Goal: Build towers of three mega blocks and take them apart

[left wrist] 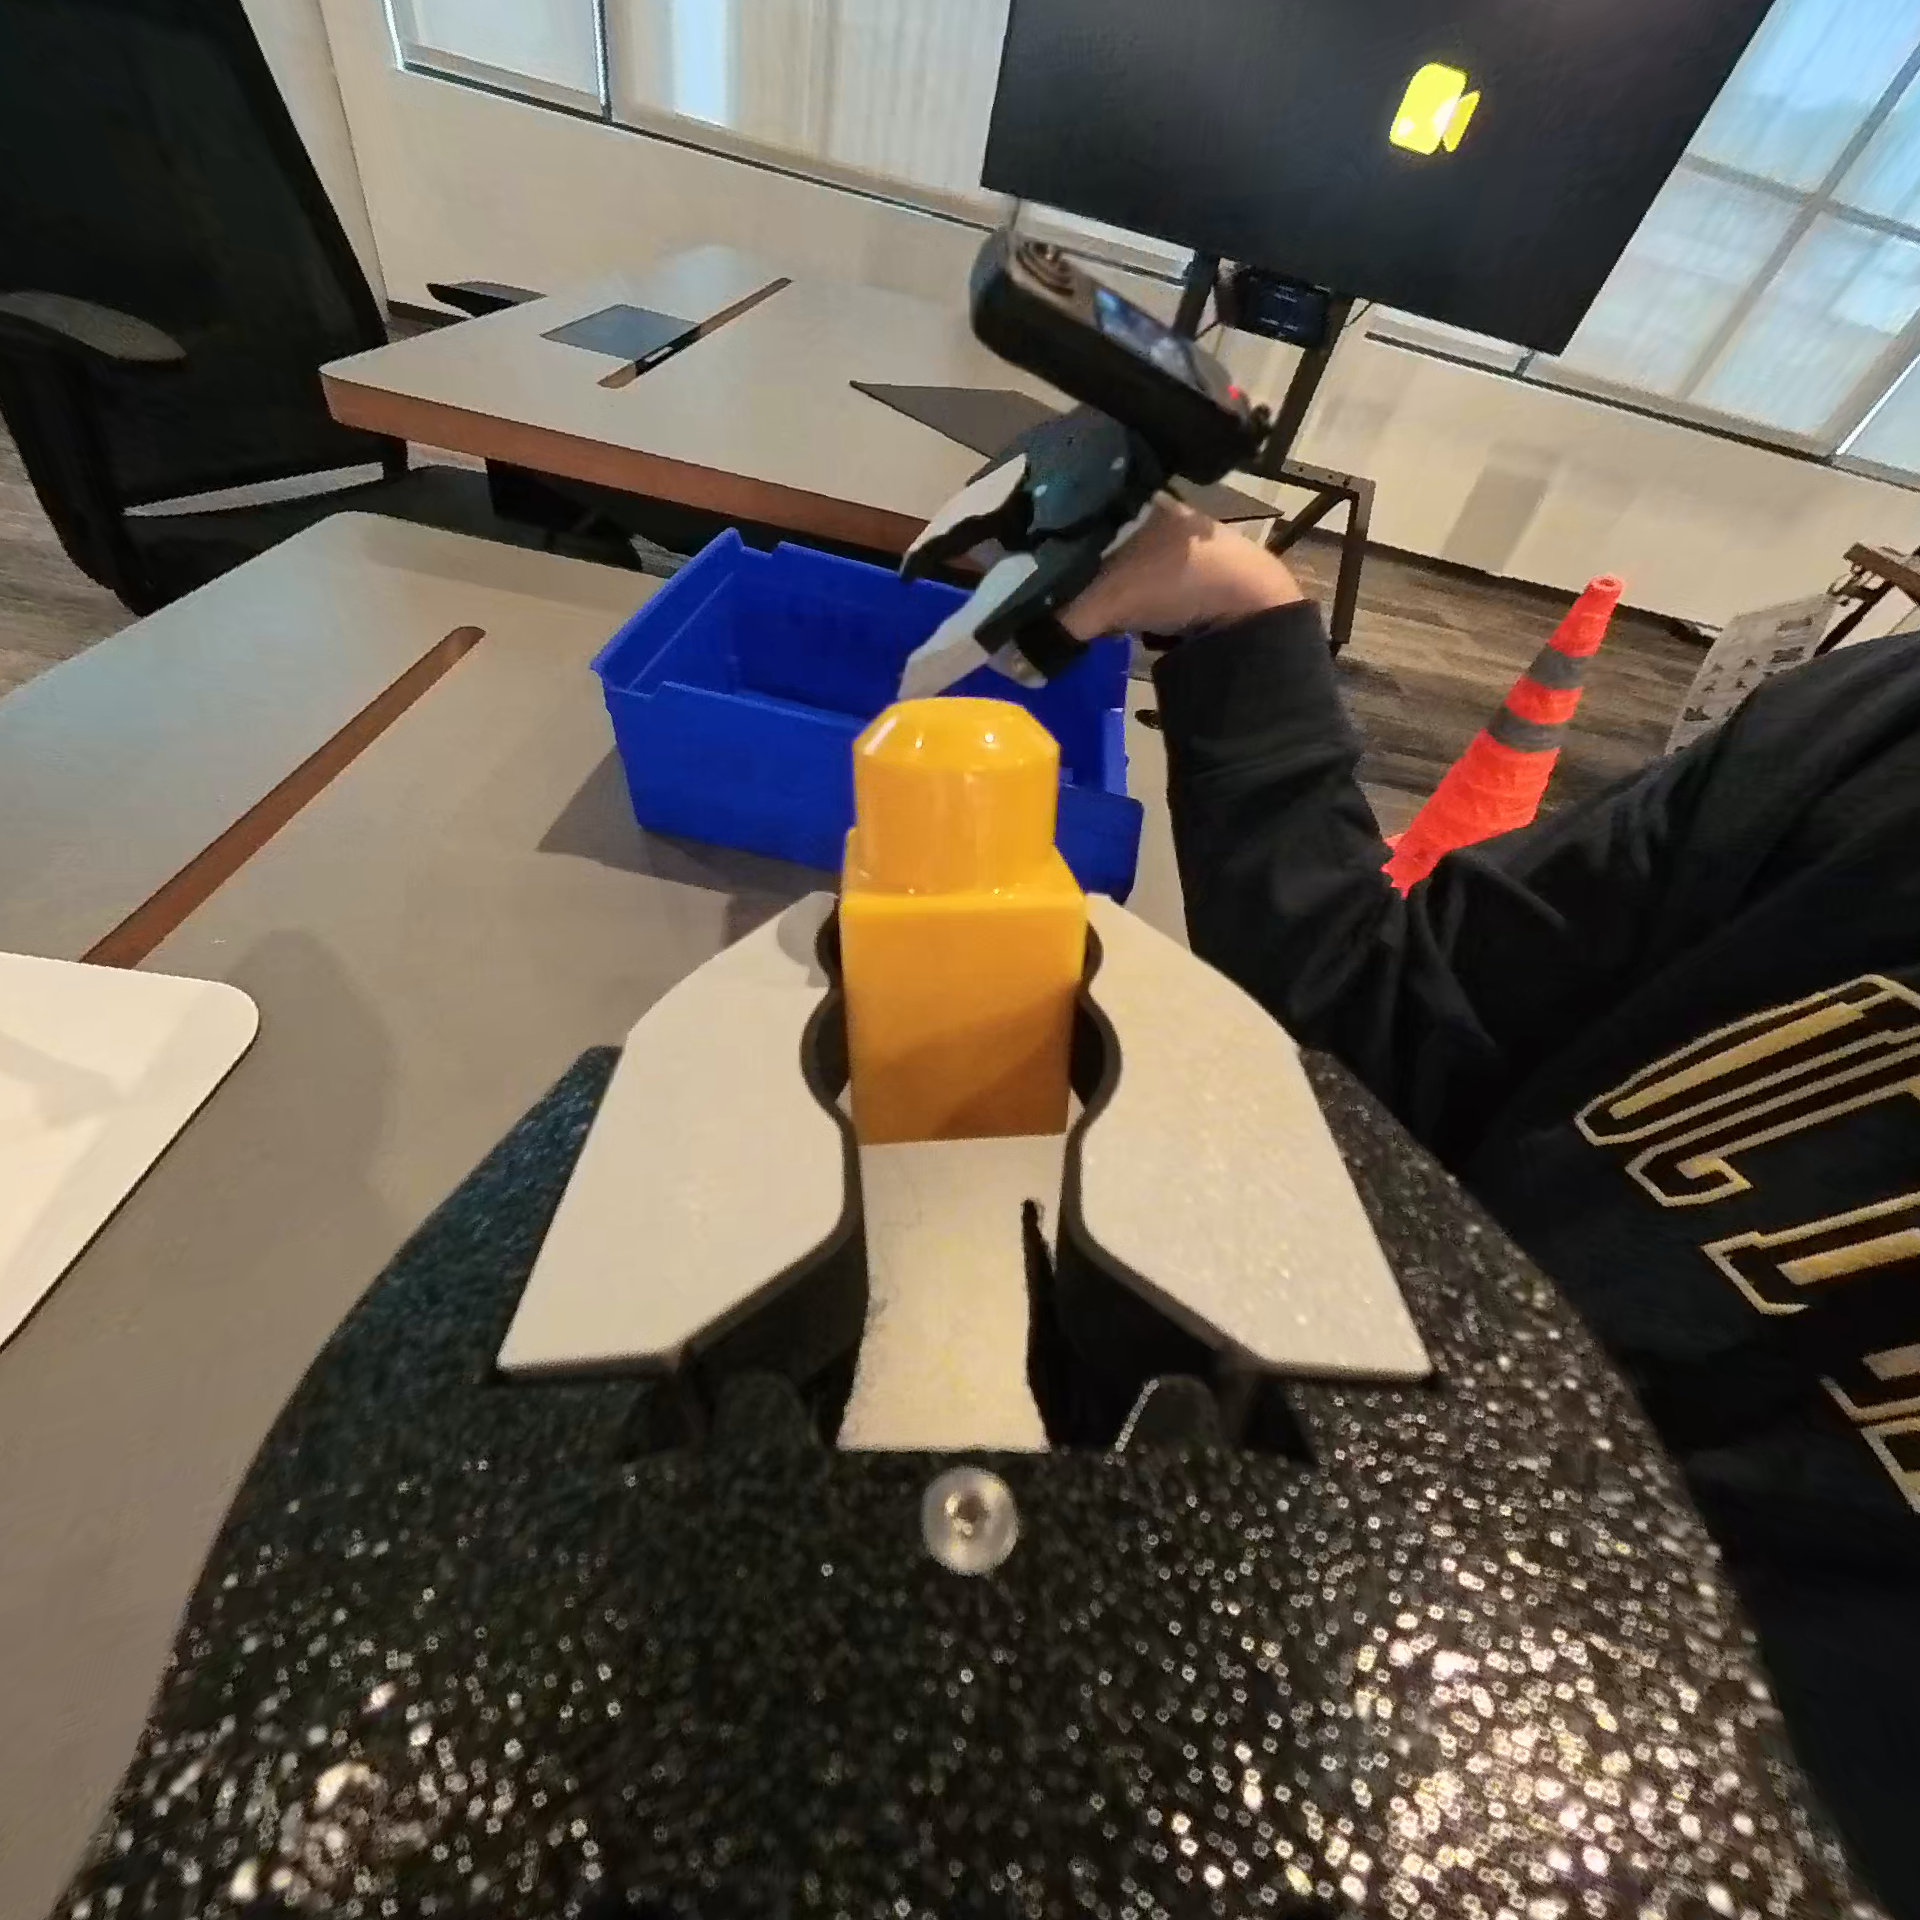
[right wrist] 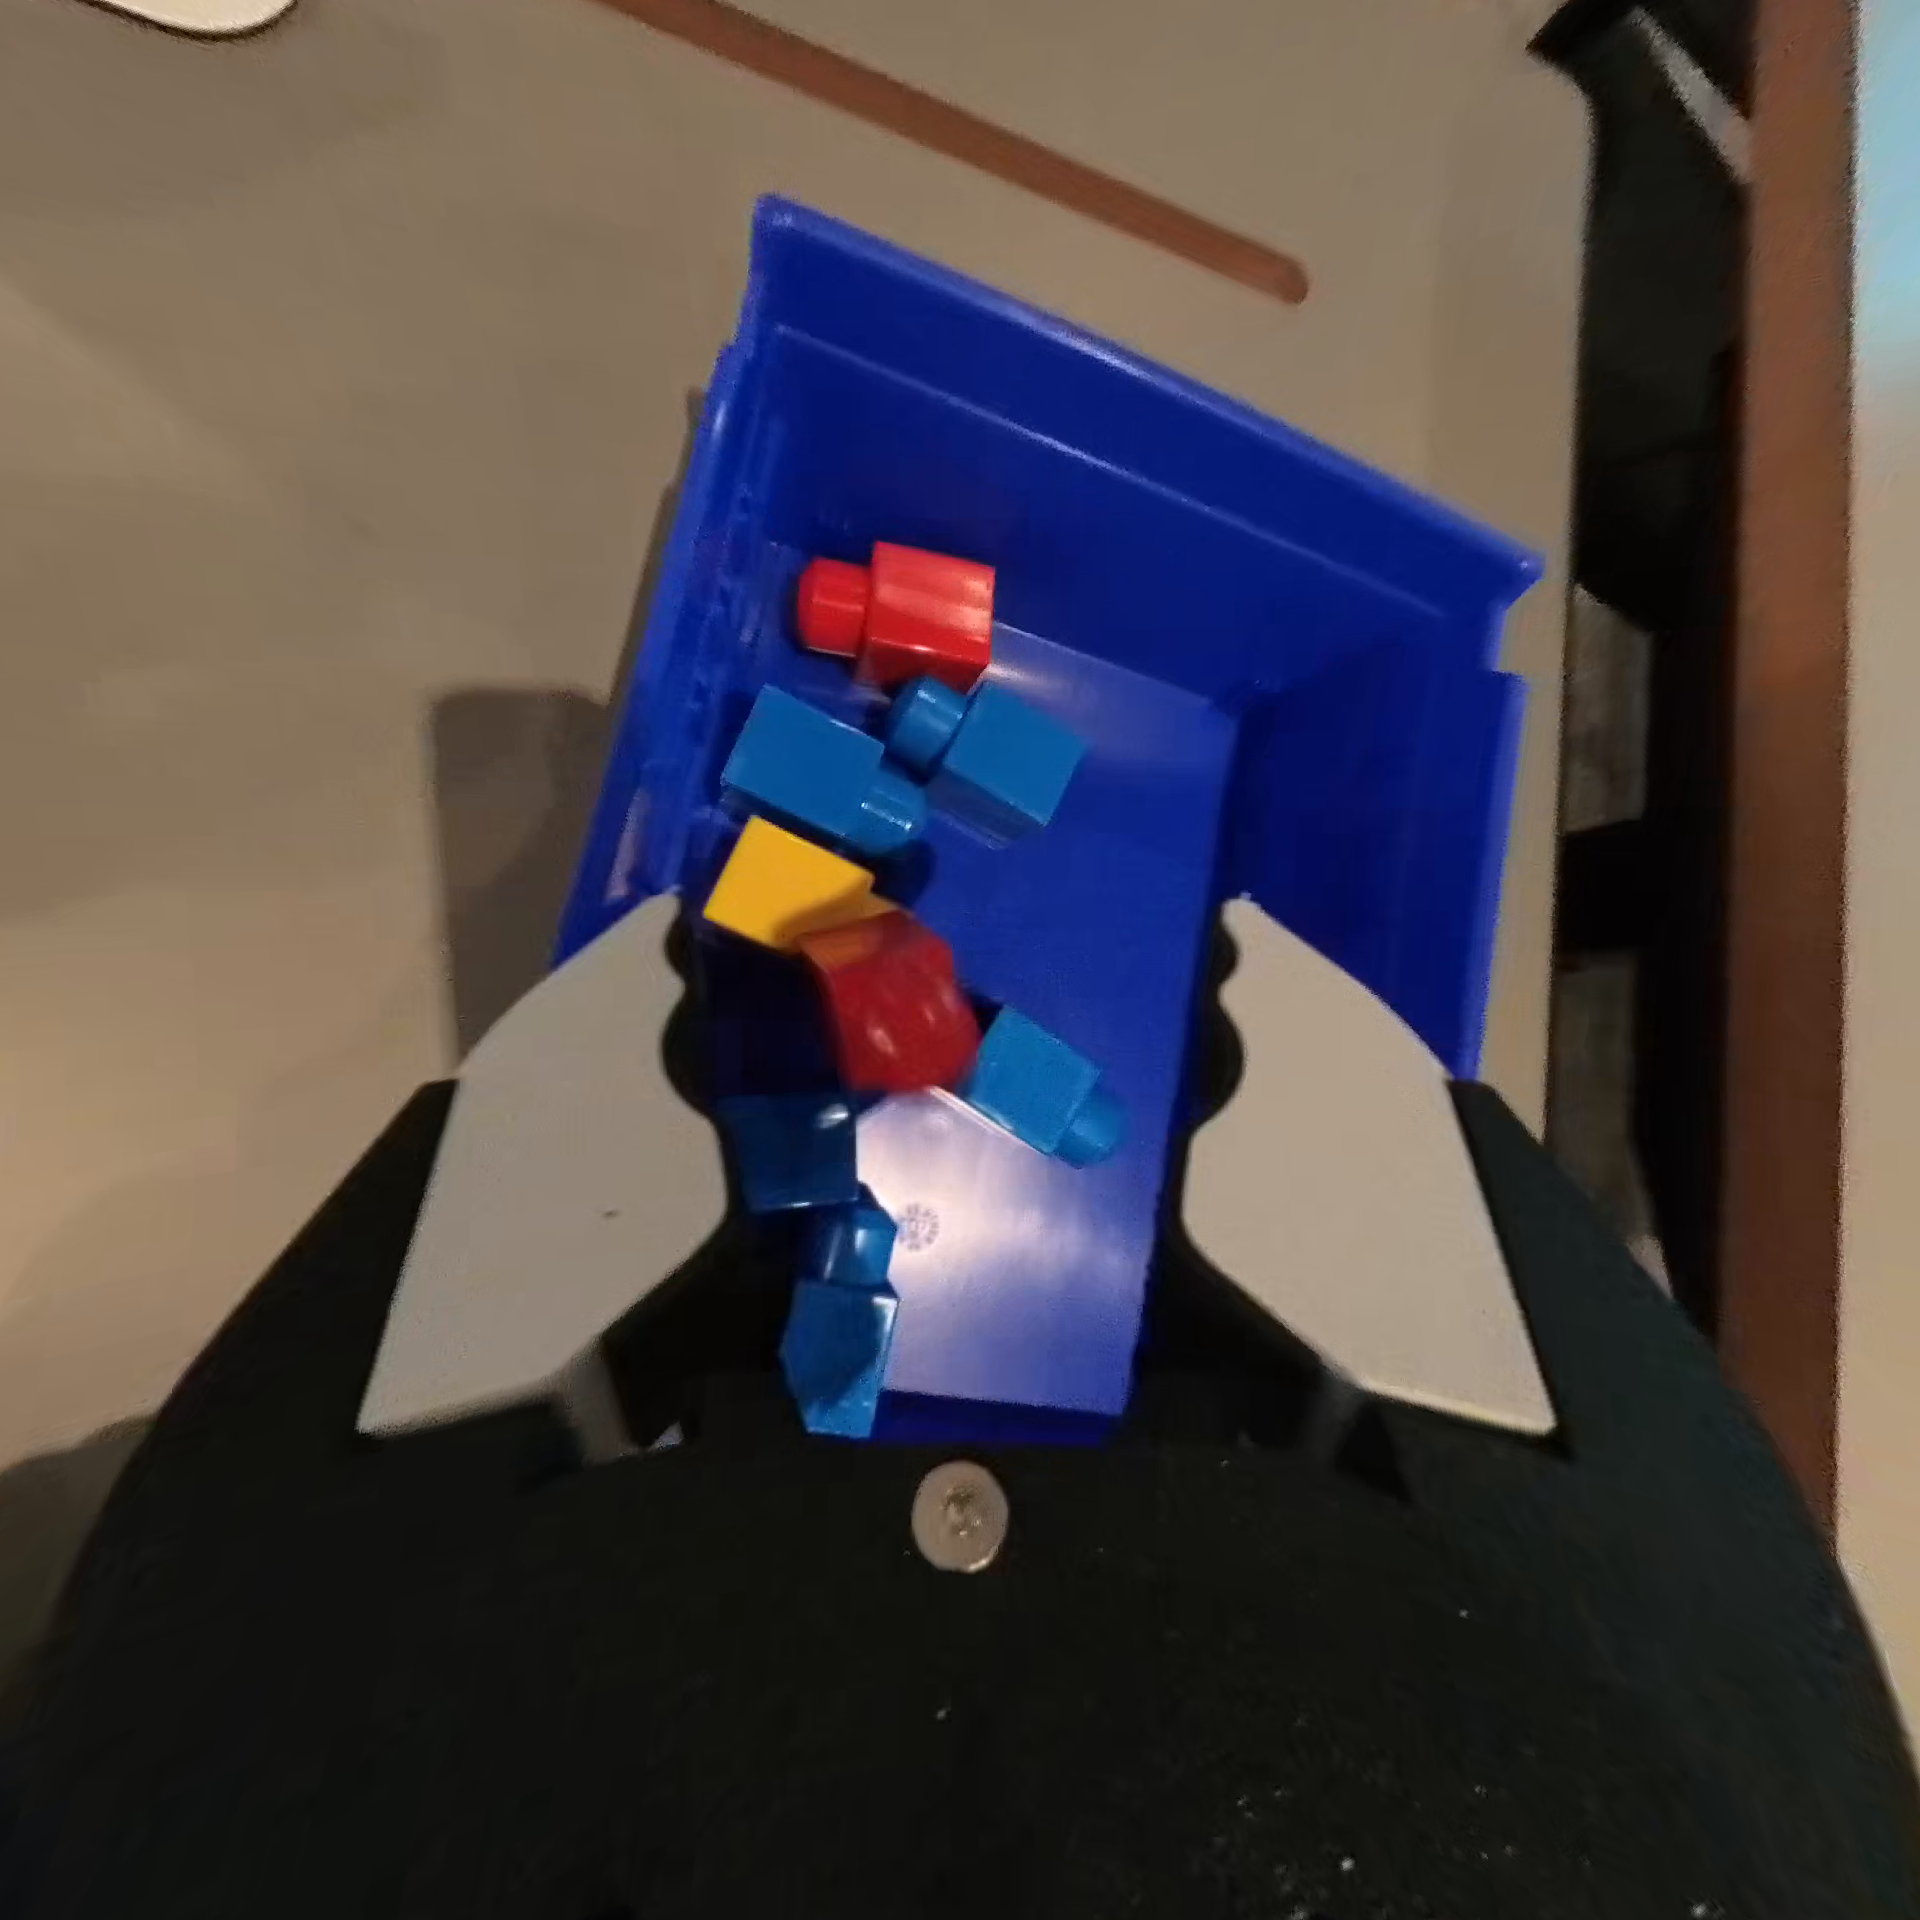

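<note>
My left gripper (left wrist: 961, 935) is shut on a yellow-orange block (left wrist: 956, 987), its stud pointing away from me, held above the grey table (left wrist: 364, 935). The blue bin (left wrist: 748, 717) stands beyond it. My right gripper (right wrist: 945, 925) is open and empty, hovering over the blue bin (right wrist: 1351, 665); it also shows in the left wrist view (left wrist: 940, 613), held in a hand above the bin. In the bin lie a red block (right wrist: 914, 608), several blue blocks (right wrist: 987, 769), a yellow block (right wrist: 779, 878) and another red block (right wrist: 899, 1013).
A white pad (left wrist: 94, 1101) lies at the table's left edge. A brown slot (left wrist: 291, 790) runs along the table. A person's dark sleeve (left wrist: 1455, 935) is on the right. An orange cone (left wrist: 1527, 727), a second table (left wrist: 675, 384) and a screen (left wrist: 1351, 135) stand behind.
</note>
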The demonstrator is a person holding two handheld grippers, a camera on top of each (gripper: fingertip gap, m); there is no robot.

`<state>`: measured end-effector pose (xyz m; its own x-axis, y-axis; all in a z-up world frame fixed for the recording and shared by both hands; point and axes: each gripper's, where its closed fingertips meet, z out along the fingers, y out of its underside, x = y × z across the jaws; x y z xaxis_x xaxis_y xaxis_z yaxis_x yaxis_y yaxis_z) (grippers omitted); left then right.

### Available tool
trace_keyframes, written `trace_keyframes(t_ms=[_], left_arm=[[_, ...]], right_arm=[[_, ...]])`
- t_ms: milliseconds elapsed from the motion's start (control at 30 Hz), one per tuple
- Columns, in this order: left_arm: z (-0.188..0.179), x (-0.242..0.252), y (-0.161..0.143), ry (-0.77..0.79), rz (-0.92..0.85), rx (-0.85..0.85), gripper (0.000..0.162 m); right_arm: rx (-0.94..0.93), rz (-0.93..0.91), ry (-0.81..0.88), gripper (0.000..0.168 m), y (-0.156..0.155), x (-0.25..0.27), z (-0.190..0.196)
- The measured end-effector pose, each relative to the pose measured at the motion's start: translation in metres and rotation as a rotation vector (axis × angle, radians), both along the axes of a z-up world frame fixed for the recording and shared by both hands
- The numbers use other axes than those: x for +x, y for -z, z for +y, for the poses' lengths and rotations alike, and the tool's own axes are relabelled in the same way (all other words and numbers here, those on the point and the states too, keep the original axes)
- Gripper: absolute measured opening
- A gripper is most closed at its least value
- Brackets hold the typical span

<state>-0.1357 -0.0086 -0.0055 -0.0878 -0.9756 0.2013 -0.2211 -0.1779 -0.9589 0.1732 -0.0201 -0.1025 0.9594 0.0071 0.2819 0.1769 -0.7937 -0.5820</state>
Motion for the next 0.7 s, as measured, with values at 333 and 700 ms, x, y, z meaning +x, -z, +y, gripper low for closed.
trace_keyframes(t_ms=[333,700], left_arm=[[-0.012,0.001,-0.002,0.057,-0.004,0.076,0.040],[-0.032,0.008,0.006,0.134,0.060,0.240,0.040]], right_arm=[[0.523,0.179,-0.872,0.066,-0.111,-0.199,0.028],[0.553,0.557,-1.447,0.049,-0.136,-0.338,-0.011]])
